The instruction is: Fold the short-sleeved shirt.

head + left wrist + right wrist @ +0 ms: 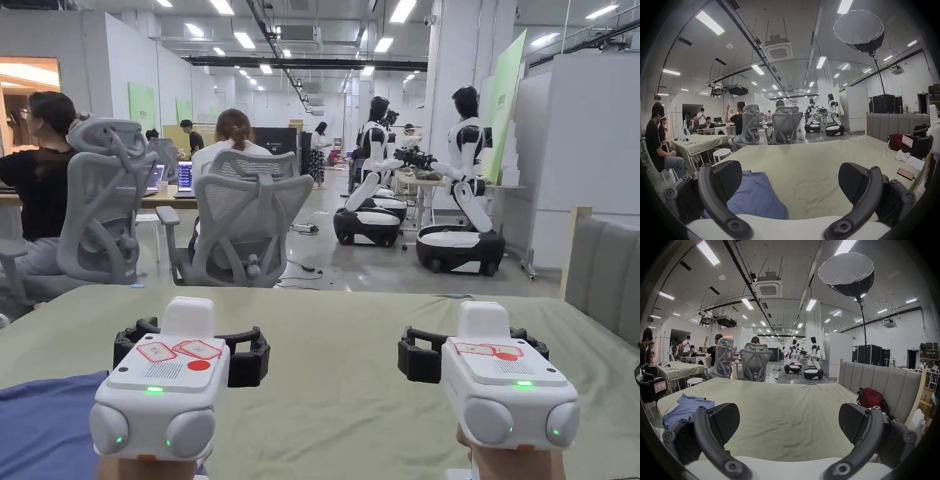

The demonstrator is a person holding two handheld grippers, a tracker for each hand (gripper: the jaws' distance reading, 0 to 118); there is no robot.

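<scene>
Soft matt blue cloth shirt [753, 194] on creased green bedsheet [810, 162].

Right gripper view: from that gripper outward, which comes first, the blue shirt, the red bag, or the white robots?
1. Blue shirt, on the bed at the left, beside the right gripper.
2. Red bag, right, by the headboard.
3. White robots, across the floor.

This is a big open robotics lab. White-and-black wheeled humanoid robots [461, 187] stand far right on the concrete floor, people sit in mesh office chairs [247, 219] at laptops [185, 178] far left, and a softbox light [847, 272] hangs on a stand above a bed [786, 410] with a green sheet.
</scene>
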